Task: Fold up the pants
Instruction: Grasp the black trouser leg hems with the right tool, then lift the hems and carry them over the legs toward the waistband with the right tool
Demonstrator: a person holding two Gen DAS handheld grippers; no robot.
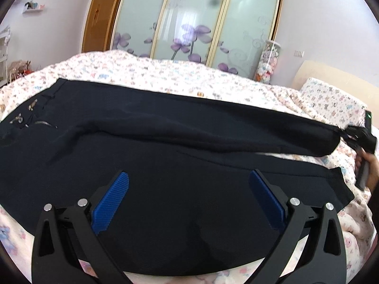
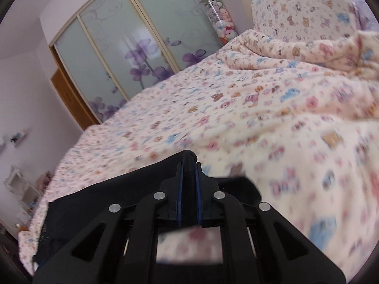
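Observation:
Dark navy pants (image 1: 165, 142) lie spread across the bed, waistband and zipper at the left, both legs running right. My left gripper (image 1: 189, 184) is open above the near leg, blue pads wide apart and empty. My right gripper (image 2: 189, 165) is shut on the hem of the far pant leg (image 2: 189, 157) and holds it lifted off the quilt. In the left wrist view the right gripper (image 1: 357, 135) shows at the far right, pinching the end of the upper leg, with the person's hand behind it.
The bed is covered by a cream quilt (image 2: 260, 118) with a bear print. A pillow (image 2: 308, 11) lies at the head end. A wardrobe with frosted flower doors (image 1: 189, 23) stands beyond the bed. A clear column of plush toys (image 1: 267, 61) is beside it.

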